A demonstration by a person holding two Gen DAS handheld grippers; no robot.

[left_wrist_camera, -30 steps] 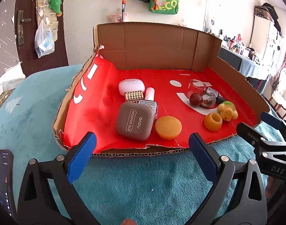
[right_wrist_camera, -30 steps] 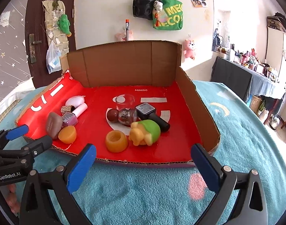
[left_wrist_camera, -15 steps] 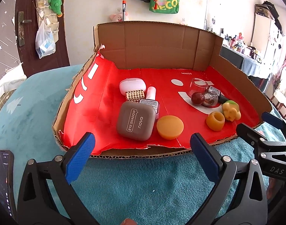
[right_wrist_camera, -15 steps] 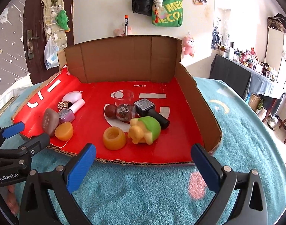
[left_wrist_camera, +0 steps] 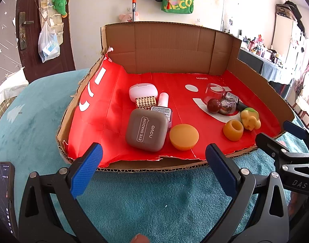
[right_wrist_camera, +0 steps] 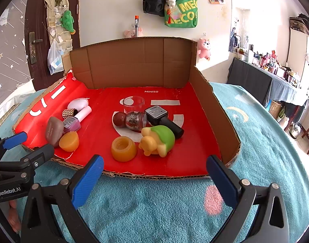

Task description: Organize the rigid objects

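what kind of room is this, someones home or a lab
Most likely a lived-in home room, not a lab: bags hang on the wall, a plush toy sits by a cluttered side table, and the cardboard tray rests on a teal fleece blanket.

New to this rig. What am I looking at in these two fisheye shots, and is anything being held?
There is no robot arm: a person holds one two-finger gripper in each hand, and each gripper carries a fisheye camera looking forward along its blue-padded fingers.

The left wrist view shows the left gripper at the bottom, open and empty. The right wrist view shows the right gripper, also open and empty. Each gripper shows at the edge of the other's picture.

Ahead, on a teal cloth, sits a cut-open cardboard tray with a red floor. Inside on the left: a brown eye shadow case, an orange puck, a white case. On the right: an orange ring, a yellow-green toy, a clear cup and small bottles.

Nothing is held.
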